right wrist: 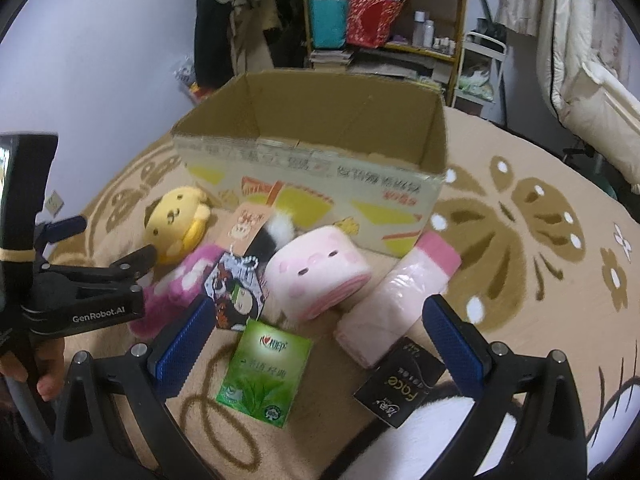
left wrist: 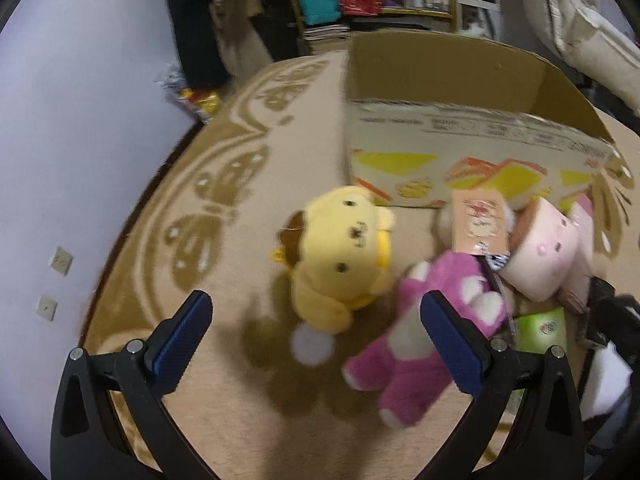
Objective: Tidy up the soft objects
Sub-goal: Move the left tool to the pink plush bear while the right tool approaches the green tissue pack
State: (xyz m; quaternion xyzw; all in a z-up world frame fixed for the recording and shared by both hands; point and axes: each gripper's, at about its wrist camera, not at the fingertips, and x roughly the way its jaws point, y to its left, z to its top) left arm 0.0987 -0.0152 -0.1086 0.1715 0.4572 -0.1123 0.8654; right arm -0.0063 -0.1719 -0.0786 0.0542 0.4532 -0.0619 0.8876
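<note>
A yellow dog plush lies on the rug, just beyond my open left gripper. A magenta bear plush lies beside it, partly behind the right finger. A pink square plush, a pink bottle-shaped plush, a green tissue pack and a black packet lie before my open, empty right gripper. The open cardboard box stands behind them. The left gripper shows in the right wrist view, near the yellow plush.
A patterned beige rug covers the surface. A shelf with bags and bottles stands behind, with a lilac wall at left. A tagged small plush and a printed card lie among the toys.
</note>
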